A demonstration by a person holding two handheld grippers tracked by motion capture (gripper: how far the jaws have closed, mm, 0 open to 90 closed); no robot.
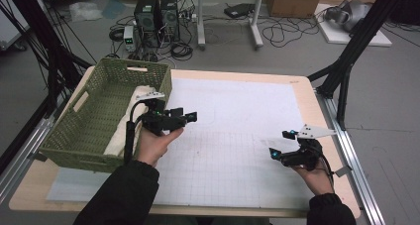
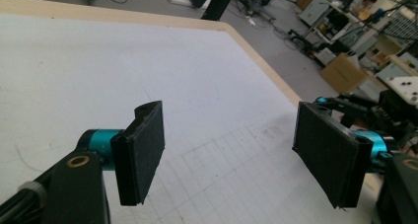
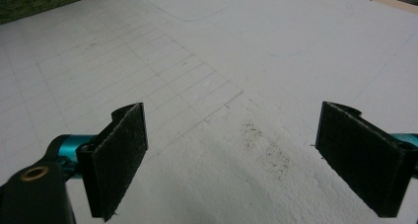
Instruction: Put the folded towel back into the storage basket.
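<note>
Left hand-held gripper (image 1: 184,117) jaws wide apart, empty; right hand-held gripper (image 1: 280,144) likewise gaping, empty.

Woven green plastic basket (image 1: 106,111), cream cloth (image 1: 130,123) inside, matt white gridded mat (image 1: 237,131) (rough, speckled), pale wooden table (image 1: 303,88).

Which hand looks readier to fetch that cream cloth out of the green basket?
Probably the left. The left gripper hovers open right beside the green basket holding the cream cloth, while the right gripper, also open, sits far across the white mat.
</note>
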